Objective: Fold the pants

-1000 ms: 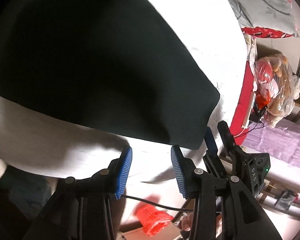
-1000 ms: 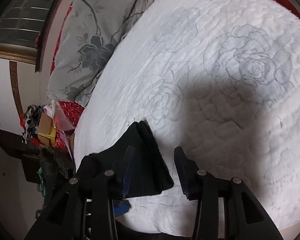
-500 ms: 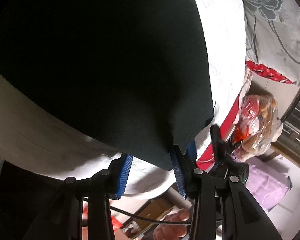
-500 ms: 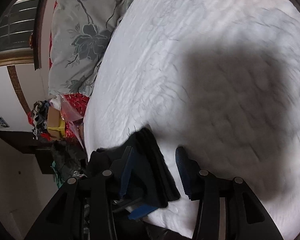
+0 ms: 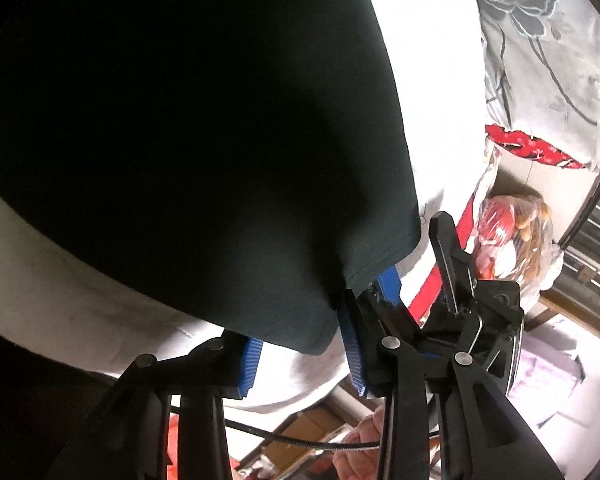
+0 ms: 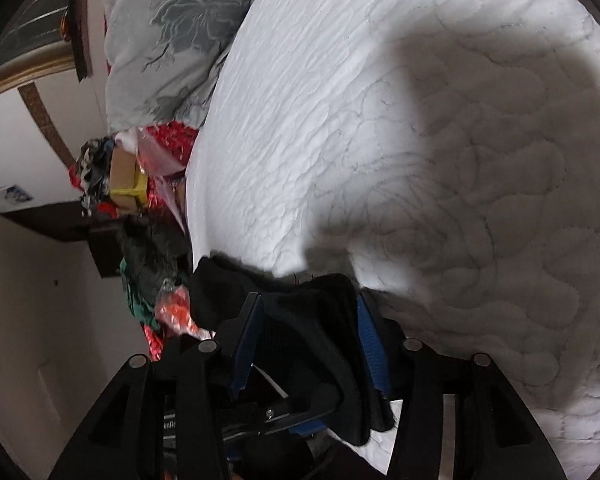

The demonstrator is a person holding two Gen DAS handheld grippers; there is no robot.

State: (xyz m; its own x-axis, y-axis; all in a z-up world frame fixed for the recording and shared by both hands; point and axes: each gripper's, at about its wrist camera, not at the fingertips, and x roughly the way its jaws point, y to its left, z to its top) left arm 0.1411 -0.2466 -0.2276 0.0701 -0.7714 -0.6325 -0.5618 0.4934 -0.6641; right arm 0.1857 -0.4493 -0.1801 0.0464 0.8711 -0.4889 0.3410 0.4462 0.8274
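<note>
The black pants [image 5: 180,140] lie spread on the white quilted bed and fill most of the left wrist view. Their hem corner hangs between the blue pads of my left gripper [image 5: 300,348], whose jaws stand apart around the cloth. In the right wrist view a bunched fold of the pants [image 6: 312,320] sits between the pads of my right gripper [image 6: 308,340], also with the jaws apart. The right gripper's black body [image 5: 472,304] shows just right of my left one.
The white quilted bedspread [image 6: 420,140] stretches ahead. A grey floral pillow [image 6: 172,32] lies at the bed's far end. Bags and clutter [image 5: 512,232] stand beside the bed. The bed edge [image 5: 180,320] runs just below the pants.
Both grippers have moved in onto the pants' near edge. The hem corner now sits between the left pads and the fold lies deeper between the right pads.
</note>
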